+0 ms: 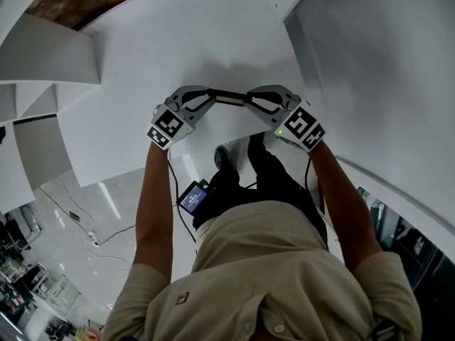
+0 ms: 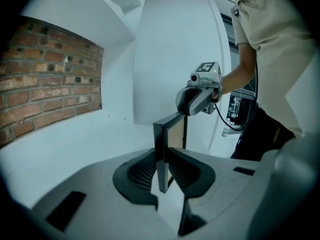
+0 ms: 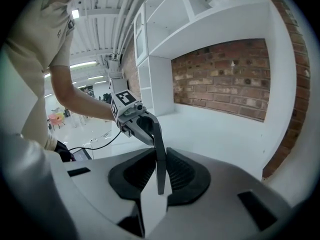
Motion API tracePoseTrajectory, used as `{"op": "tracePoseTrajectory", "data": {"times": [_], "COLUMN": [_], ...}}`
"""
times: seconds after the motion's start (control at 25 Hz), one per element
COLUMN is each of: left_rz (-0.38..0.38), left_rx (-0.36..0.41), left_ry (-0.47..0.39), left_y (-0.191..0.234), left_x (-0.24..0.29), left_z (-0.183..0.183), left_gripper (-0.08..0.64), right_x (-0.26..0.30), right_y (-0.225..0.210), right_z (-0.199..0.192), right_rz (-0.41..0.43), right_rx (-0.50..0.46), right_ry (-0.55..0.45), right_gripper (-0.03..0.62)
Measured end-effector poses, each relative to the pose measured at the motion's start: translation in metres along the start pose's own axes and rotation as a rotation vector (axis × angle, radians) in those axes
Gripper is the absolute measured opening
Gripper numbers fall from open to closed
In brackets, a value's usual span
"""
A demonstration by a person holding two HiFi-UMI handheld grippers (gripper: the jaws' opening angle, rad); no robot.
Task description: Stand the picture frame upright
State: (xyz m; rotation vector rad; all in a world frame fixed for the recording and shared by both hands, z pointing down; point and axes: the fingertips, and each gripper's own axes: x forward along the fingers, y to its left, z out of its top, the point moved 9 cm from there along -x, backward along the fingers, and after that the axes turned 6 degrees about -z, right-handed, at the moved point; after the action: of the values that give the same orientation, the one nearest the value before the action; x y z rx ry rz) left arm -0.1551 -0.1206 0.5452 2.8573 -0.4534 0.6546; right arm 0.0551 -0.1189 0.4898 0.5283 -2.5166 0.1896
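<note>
A thin black picture frame [image 1: 229, 98] hangs edge-on above the white counter [image 1: 142, 69], stretched between my two grippers. My left gripper [image 1: 207, 94] is shut on its left end, and my right gripper [image 1: 250, 99] is shut on its right end. In the left gripper view the frame [image 2: 161, 149] stands on edge between the pads, its tan panel [image 2: 175, 134] facing right, with the right gripper [image 2: 197, 98] at its far end. In the right gripper view the frame [image 3: 159, 159] is a narrow dark strip between the pads, and the left gripper [image 3: 136, 123] holds the far end.
A brick wall [image 2: 45, 94] backs the counter. White shelves [image 3: 220, 14] hang above it and a tall white cabinet [image 2: 175, 54] stands at the side. The person's legs [image 1: 270, 176], a cable and a small screen unit [image 1: 193, 197] are below the counter's edge.
</note>
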Motion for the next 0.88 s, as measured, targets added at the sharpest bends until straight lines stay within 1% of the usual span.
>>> {"op": "tracePoseTrajectory", "data": {"times": [0.12, 0.36, 0.76, 0.88], "left_rz": [-0.010, -0.023, -0.011, -0.010], "left_rx": [0.019, 0.055, 0.081, 0.085], "left_ry": [0.021, 0.051, 0.067, 0.068], "left_y": [-0.006, -0.024, -0.029, -0.030], "left_x": [-0.001, 0.003, -0.009, -0.012], "left_z": [0.000, 0.003, 0.002, 0.002], "left_gripper": [0.078, 0.078, 0.086, 0.087], "right_x": [-0.003, -0.014, -0.015, -0.014], "right_y": [0.006, 0.015, 0.020, 0.021], "right_z": [0.000, -0.007, -0.006, -0.008], "right_rz": [-0.001, -0.017, -0.048, -0.051], "right_rx": [-0.032, -0.054, -0.054, -0.053], "right_ry": [0.014, 0.028, 0.039, 0.048], "right_gripper": [0.067, 0.067, 0.071, 0.083]}}
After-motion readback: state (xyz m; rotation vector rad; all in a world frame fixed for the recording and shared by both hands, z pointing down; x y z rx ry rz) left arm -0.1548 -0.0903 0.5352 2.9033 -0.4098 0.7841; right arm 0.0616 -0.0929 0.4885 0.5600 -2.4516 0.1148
